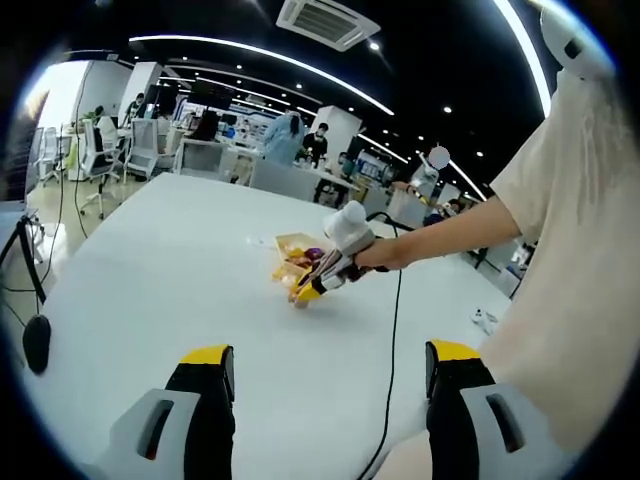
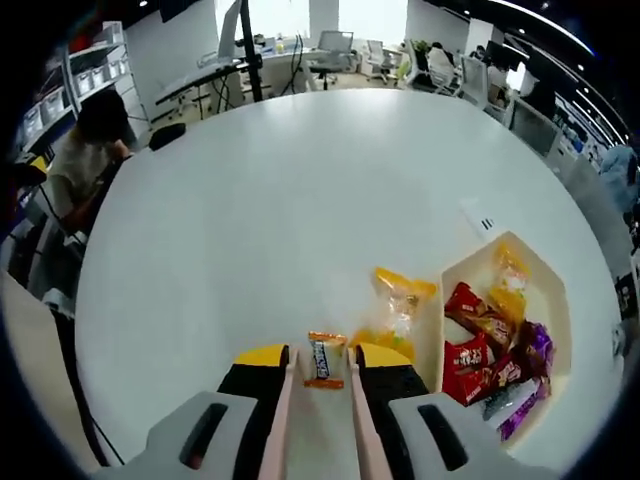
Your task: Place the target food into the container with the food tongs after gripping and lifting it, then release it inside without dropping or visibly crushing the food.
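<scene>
A small orange candy with a blue label (image 2: 323, 362) lies on the white table (image 2: 300, 200), between the tips of pink food tongs (image 2: 288, 400). My right gripper (image 2: 322, 355) is shut on the tongs. Whether the tong tips press the candy I cannot tell. To the right stands a cream container (image 2: 500, 258) holding several red, yellow and purple wrapped sweets. A yellow-orange packet (image 2: 403, 295) rests on the table by its left wall. My left gripper (image 1: 330, 353) is open, with nothing between its fingers. Ahead of it, a hand holds the right gripper (image 1: 318, 283) low beside the container (image 1: 290, 243).
A black cable (image 1: 393, 340) runs across the table from the right gripper toward the near edge. A person's arm (image 1: 450, 235) reaches in from the right. A small white tag (image 2: 478, 218) lies beyond the container. Desks, chairs and people stand past the table's far edge.
</scene>
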Tool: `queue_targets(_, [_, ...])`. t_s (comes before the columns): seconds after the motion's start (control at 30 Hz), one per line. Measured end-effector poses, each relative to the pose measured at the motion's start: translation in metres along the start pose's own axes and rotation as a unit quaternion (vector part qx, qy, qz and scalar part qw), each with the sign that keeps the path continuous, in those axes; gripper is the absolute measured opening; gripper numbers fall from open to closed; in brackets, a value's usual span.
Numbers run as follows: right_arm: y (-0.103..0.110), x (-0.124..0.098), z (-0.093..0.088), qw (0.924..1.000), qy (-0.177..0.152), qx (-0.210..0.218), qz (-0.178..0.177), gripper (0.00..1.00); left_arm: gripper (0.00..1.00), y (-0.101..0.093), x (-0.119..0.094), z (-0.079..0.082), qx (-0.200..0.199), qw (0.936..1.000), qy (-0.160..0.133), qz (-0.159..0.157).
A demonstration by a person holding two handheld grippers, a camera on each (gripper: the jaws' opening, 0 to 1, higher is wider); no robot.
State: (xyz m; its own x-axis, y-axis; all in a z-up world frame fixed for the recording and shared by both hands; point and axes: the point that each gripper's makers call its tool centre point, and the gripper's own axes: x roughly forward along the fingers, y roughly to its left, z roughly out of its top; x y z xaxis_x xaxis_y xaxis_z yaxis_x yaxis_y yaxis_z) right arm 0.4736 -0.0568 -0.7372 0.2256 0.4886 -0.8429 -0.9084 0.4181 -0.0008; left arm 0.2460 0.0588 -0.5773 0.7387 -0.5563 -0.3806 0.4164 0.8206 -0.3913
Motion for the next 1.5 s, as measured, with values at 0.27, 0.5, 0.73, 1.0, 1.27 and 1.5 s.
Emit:
queue_targets(0.27, [0.001, 0.000, 0.000, 0.9997, -0.005, -0.021, -0.011, 0.24, 0.78, 0.000, 0.000, 0.000, 0.000, 1.0000, 0.000, -0.001])
queue_targets(0.5, [0.003, 0.000, -0.001, 0.9997, -0.007, -0.019, -0.010, 0.22, 0.78, 0.000, -0.001, -0.001, 0.000, 1.0000, 0.001, 0.000])
queue_targets(0.73, [0.004, 0.000, -0.001, 0.9997, -0.005, -0.020, -0.010, 0.20, 0.78, -0.001, 0.000, -0.001, 0.000, 1.0000, 0.000, 0.000])
queue_targets(1.0, [0.009, 0.001, -0.001, 0.9999, -0.008, -0.012, -0.002, 0.20, 0.78, -0.001, 0.000, -0.001, 0.000, 1.0000, 0.000, 0.000])
queue_targets(1.27, [0.007, -0.001, 0.006, 0.9997, -0.017, -0.017, -0.007, 0.20, 0.78, -0.002, -0.001, 0.000, 0.002, 1.0000, 0.000, -0.001])
queue_targets(1.5, [0.001, -0.016, 0.014, 0.9993, -0.034, -0.006, -0.010, 0.20, 0.78, -0.004, 0.002, 0.003, 0.007, 1.0000, -0.001, -0.006])
